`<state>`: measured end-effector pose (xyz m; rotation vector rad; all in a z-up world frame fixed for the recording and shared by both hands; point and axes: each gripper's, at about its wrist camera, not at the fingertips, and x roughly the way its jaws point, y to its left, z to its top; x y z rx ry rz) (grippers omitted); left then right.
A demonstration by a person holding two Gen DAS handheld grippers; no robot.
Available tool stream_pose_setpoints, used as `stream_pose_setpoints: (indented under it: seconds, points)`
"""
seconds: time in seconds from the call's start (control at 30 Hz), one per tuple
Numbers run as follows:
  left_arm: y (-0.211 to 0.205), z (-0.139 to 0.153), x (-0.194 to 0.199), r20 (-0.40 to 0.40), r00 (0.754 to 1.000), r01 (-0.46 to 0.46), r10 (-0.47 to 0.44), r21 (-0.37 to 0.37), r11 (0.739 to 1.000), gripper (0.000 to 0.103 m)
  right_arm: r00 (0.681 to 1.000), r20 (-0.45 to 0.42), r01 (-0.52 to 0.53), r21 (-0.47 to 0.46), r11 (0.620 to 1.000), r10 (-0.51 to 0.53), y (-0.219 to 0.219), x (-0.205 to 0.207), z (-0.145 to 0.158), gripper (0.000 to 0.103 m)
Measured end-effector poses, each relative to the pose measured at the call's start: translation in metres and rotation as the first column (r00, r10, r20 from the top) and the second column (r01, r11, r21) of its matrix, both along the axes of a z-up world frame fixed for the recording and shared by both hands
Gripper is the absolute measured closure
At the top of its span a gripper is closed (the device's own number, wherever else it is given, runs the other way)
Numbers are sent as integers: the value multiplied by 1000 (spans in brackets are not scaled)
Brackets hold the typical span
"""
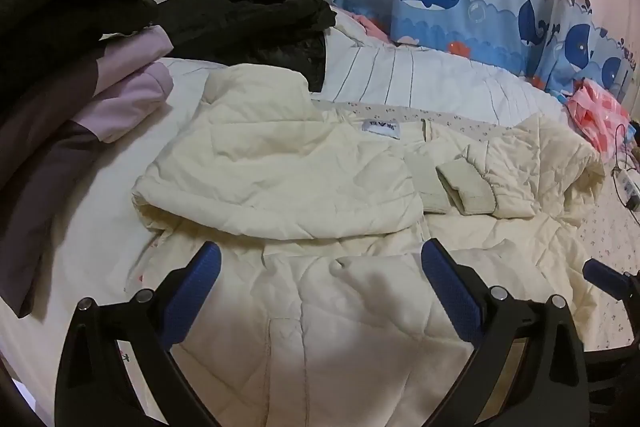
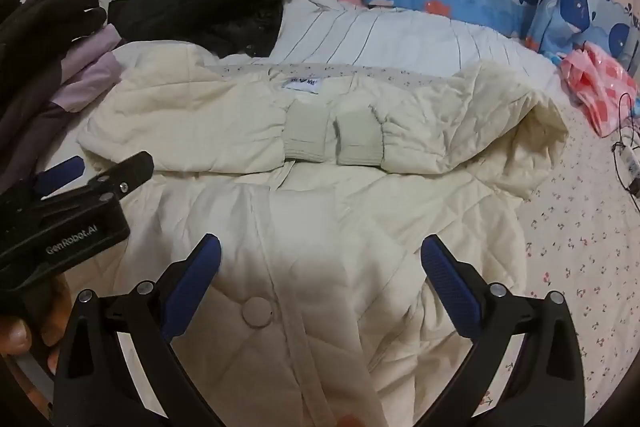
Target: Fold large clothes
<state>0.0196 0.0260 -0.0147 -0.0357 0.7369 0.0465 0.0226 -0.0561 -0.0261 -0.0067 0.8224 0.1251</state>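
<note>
Your left gripper (image 1: pixel 320 287) and right gripper (image 2: pixel 320 279) both gape wide, holding nothing, over the cream jacket (image 2: pixel 320 131) mid-frame on the bed (image 2: pixel 580 227).

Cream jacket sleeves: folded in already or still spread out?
Folded in. Both sleeves of the cream jacket lie across its chest, ribbed cuffs side by side under the neck label.

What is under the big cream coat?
The cream coat lies on the flowery bedsheet, which shows beside it. Whatever else is under the coat is covered.
</note>
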Motion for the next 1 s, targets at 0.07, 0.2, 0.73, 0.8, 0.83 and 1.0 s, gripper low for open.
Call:
stream_pose_setpoints:
  seconds: [0.07,0.2,0.73,0.8,0.83,1.0]
  points:
    - [-2,-2,0,-1,1000,3,-3,9,1000,7,1000,0,0,13,1000,0,-6,-5,3,6]
    - [-8,-5,0,-7,1000,18,-18,31,999,7,1000,-8,6,18,1000,-6,-3,0,-2,6]
    - [-13,-8,2,-13,1000,28,-27,69,997,7,999,-42,-2,43,999,4,-2,5,-3,6]
    - [-14,-8,2,-14,1000,26,-25,70,997,7,999,-52,0,52,999,3,-3,5,-4,6]
    - [-14,-8,2,-15,1000,27,-26,69,997,7,999,-54,1,54,999,2,-4,5,-4,6]
    - [-13,-8,1,-16,999,31,-30,71,997,7,998,-56,2,74,997,2,-5,5,-4,6]
